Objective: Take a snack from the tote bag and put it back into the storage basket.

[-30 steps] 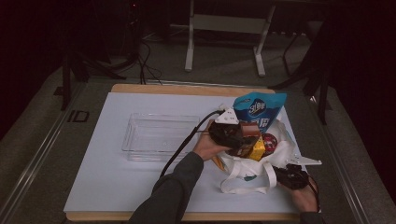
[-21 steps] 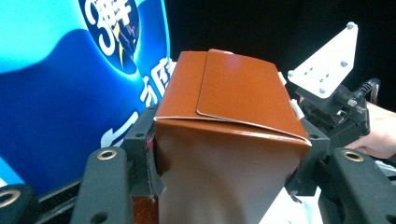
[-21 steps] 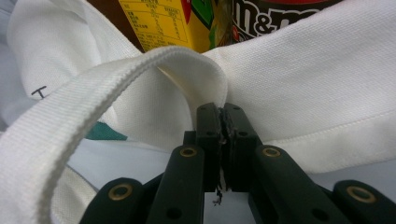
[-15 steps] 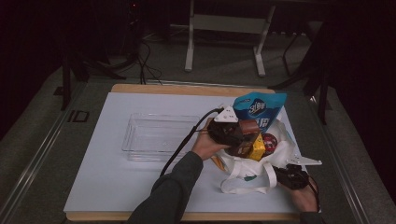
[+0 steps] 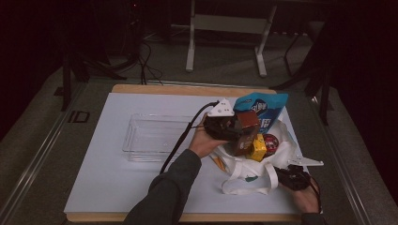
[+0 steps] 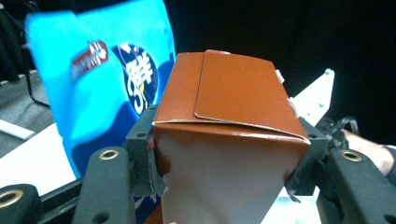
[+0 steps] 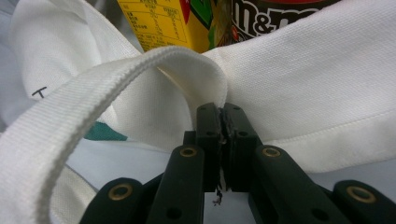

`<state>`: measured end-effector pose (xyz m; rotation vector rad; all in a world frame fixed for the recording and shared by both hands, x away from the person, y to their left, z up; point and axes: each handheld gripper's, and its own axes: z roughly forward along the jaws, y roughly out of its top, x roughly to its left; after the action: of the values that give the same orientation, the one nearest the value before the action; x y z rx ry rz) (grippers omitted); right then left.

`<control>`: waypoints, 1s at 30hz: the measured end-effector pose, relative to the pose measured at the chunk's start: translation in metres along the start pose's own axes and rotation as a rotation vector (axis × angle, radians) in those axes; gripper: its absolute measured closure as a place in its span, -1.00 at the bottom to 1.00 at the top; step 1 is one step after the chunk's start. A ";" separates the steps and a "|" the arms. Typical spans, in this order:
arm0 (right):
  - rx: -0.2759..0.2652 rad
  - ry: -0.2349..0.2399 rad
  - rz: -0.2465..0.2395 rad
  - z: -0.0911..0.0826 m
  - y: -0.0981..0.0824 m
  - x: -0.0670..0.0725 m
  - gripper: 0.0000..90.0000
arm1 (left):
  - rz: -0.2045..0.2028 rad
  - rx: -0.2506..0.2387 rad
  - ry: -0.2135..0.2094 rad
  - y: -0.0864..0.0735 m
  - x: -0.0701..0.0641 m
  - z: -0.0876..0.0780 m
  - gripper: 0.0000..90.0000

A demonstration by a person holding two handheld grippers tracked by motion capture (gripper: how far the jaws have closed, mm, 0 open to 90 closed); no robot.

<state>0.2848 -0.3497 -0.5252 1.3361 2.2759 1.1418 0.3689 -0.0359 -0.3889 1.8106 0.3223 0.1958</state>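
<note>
Recording studio or lab setting, dimly lit; white surface (image 5: 117, 187) with wooden edging, set on grey carpeted floor (image 5: 37, 154); black cables (image 5: 145, 65) trailing across it. Grey metal stand legs (image 5: 225, 42) behind; dark surrounds on all sides; no domestic furnishings visible.

High view dim overall; room beyond the desk (image 5: 117, 187) nearly black, the white desk top the brightest area, light falling softly from above with faint shadows. Some grain, low sharpness. Left gripper view: brown carton (image 6: 229, 140) close and fairly sharp, evenly lit, soft sheen on its top flap; blue bag (image 6: 93, 79) behind it slightly blurred; background black. Right gripper view bright, white bag (image 7: 317, 84) fabric weave crisp at centre, nearest strap and edges soft
</note>
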 end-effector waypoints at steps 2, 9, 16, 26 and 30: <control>-0.001 0.001 0.001 0.000 0.000 0.000 0.92 | 0.002 -0.009 0.008 0.003 0.000 -0.003 -0.05; -0.003 0.002 0.000 0.000 0.000 0.000 0.91 | 0.008 -0.025 0.026 0.011 -0.001 -0.012 -0.05; -0.005 0.003 0.001 0.000 0.000 -0.001 0.91 | 0.005 -0.031 0.014 0.016 -0.001 -0.020 -0.05; -0.005 0.003 0.001 0.000 0.000 -0.001 0.91 | -0.026 -0.059 0.000 0.019 0.004 -0.034 -0.05; -0.004 0.003 0.001 0.000 0.000 0.000 0.91 | -0.031 -0.062 0.000 0.019 0.006 -0.039 -0.05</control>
<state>0.2849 -0.3501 -0.5256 1.3353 2.2744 1.1485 0.3650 -0.0033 -0.3603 1.7428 0.3406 0.1816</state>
